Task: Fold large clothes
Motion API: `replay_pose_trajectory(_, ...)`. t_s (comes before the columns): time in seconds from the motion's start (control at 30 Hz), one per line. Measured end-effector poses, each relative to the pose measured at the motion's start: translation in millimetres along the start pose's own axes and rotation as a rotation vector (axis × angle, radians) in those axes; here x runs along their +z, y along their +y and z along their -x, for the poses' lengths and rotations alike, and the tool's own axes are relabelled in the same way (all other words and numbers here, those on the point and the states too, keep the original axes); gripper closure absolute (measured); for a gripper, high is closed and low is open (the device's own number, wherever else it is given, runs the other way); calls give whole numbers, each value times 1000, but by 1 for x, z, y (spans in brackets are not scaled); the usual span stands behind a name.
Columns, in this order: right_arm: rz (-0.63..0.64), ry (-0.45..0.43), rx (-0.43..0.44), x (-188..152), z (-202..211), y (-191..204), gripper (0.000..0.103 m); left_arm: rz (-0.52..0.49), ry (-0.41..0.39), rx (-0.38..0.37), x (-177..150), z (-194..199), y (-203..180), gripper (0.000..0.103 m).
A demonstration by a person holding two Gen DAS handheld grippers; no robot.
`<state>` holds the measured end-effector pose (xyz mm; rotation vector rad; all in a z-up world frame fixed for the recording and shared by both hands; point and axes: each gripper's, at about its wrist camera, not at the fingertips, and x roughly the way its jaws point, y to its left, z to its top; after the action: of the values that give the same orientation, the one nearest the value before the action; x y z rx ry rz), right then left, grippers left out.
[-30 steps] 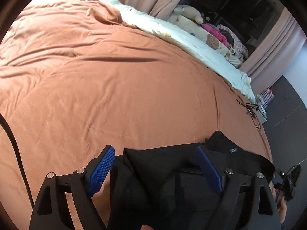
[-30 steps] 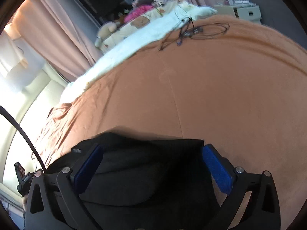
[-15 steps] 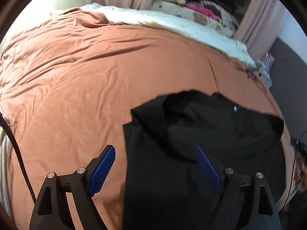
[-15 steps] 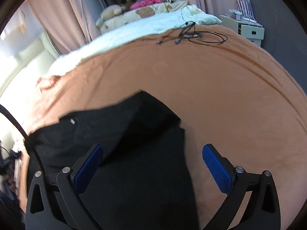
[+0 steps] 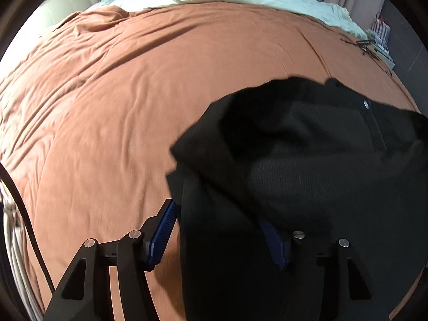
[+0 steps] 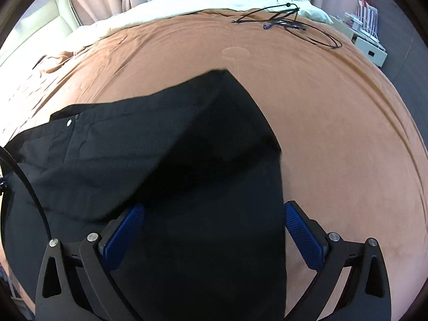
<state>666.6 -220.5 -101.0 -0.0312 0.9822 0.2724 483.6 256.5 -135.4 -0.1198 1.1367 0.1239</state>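
Observation:
A large black garment (image 5: 307,165) with a metal snap button lies folded on the orange-brown bedcover (image 5: 133,93). It also shows in the right wrist view (image 6: 174,155). My left gripper (image 5: 219,234) is open above the garment's left edge; cloth covers part of its right blue pad. My right gripper (image 6: 214,230) is open above the garment's right edge, the cloth lying between its blue pads. Neither gripper pinches the cloth.
A tangle of black cables (image 6: 289,21) lies on the far right of the bedcover. A pale quilt (image 6: 203,2) with soft toys runs along the far side. A white bedside drawer unit (image 6: 369,45) stands at the right.
Both grippers have risen and pulled back from the garment. Much more of the cloth now shows spread on the bed, and the views have tilted downward.

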Motion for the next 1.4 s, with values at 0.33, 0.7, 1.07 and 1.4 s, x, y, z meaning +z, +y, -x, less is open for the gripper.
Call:
replay_pose_trajectory(0.33,-76,-34,6,41,-37,-15,15,7,-25,-13,51,-23,5,57)
replay_pose_trajectory(0.7,-204,-49,239,30,-47,-61,86,44,-61,-72,61,-23,5,98)
replay_pose_trajectory(1.07,-213,-172,198,12,-21,-67,100,19,-202,-16,85,6,-9,99)
replay_pose_trajectory(1.4,-165,-198,187,-8,-3,-50,0,71,-161,-64,69,5,-9,17)
